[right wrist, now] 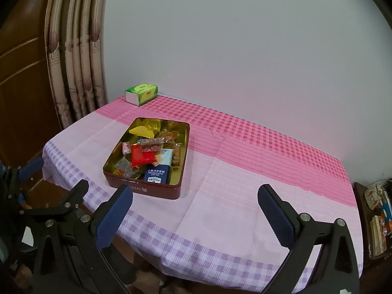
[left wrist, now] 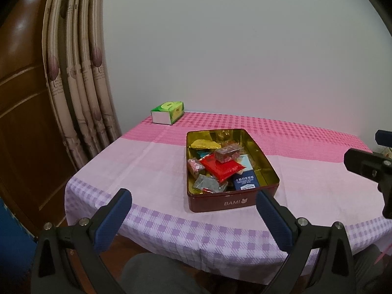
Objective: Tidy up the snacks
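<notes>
hanging left of the tin [left wrist: 230, 169], patterned curtains [left wrist: 80, 78] cover a wooden door [left wrist: 22, 98]. behind the tin at its left, a green tissue box [left wrist: 167, 115] sits by the wall. the tin holds mixed snacks [left wrist: 221, 165] on the table [left wrist: 137, 156], checked pink and lilac. left tongs [left wrist: 193, 220] and right tongs [right wrist: 196, 218] gape wide, empty, nearer than the tin.

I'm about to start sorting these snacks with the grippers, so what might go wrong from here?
1. The snacks are heaped in the tin; the small brown packet sits on the red pouch, so pulling the pouch may tip it off.
2. The tin sits on a loose tablecloth; dragging may bunch it.
3. Both the left gripper and right gripper are open and face the same tin, so they may collide.
</notes>
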Tool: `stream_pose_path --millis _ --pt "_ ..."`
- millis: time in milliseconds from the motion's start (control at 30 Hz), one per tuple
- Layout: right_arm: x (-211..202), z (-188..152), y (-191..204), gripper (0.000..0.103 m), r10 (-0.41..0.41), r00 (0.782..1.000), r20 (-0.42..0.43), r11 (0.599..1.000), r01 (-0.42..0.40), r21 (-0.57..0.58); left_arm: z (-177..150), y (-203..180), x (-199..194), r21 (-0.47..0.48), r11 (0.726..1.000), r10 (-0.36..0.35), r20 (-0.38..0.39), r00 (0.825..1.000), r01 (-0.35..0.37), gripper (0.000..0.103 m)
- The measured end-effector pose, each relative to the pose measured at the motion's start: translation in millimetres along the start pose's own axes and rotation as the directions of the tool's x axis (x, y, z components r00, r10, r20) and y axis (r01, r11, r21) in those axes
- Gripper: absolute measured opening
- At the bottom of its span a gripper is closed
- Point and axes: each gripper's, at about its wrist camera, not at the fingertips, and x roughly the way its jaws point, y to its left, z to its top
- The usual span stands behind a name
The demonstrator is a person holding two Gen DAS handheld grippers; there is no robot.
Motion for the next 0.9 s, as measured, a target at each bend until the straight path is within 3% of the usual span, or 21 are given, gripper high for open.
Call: stream_pose_path --millis 900 --pt "3.1 -4.5 -1.4 0.101 0.010 1.000 -0.018 1.000 -0.010 0.009 -1.7 0.0 0.8 0.011 1.000 -0.003 0.001 1.000 0.003 0.103"
